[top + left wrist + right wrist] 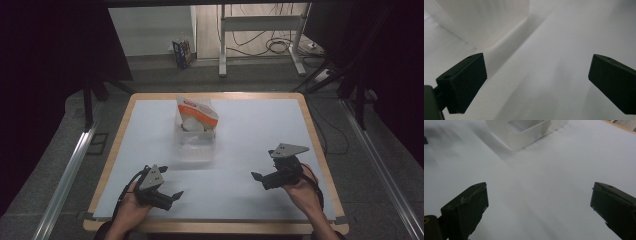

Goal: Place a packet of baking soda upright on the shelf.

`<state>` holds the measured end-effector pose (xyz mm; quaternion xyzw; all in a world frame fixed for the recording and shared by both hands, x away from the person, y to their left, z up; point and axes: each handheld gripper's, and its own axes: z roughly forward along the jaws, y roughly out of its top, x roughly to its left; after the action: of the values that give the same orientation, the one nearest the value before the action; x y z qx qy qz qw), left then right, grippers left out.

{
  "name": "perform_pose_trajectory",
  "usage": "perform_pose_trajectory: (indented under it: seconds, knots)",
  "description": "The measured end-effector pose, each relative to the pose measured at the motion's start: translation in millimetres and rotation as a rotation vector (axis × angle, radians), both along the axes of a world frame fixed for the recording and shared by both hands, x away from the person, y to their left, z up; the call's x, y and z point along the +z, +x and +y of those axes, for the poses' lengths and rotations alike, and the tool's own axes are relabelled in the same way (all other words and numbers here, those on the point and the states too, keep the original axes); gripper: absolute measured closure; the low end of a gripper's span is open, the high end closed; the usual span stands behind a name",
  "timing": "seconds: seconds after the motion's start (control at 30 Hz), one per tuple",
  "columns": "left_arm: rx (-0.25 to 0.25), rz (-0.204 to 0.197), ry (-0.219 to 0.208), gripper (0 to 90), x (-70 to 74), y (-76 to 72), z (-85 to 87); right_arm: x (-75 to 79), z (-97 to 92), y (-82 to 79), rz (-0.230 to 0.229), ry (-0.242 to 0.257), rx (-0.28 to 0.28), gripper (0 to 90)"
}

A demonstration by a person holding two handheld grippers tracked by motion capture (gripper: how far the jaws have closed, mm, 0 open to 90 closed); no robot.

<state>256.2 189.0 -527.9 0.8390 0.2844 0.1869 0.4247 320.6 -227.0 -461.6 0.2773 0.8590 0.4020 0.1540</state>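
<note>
With my left gripper (167, 196) and right gripper (262, 179) both spread wide and empty, I judge a slow, level approach best toward the clear container (194, 146) holding the orange-and-white bag (198, 112) at mid-table.

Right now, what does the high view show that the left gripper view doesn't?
High view alone: the orange and white bag standing in the clear plastic container, both hands, the right gripper, the table's wooden edge, the floor beyond.
Left gripper view alone: its two black pads close up, spread wide.
Shared: the container, the white tabletop.
</note>
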Motion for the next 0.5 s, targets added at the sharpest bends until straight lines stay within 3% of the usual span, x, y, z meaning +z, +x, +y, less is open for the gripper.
perform_pose_trajectory:
  seconds: [0.23,0.5]
  knots:
    - [0.006,0.004,-0.003,1.8,-0.7,0.6,1.2,-10.2,-14.5,-5.0,0.035,-0.007,-0.024,0.0]
    - [0.008,0.003,0.002,1.5,-1.2,0.8,1.1,-20.8,-26.1,-7.1,0.038,-0.036,-0.055,0.0]
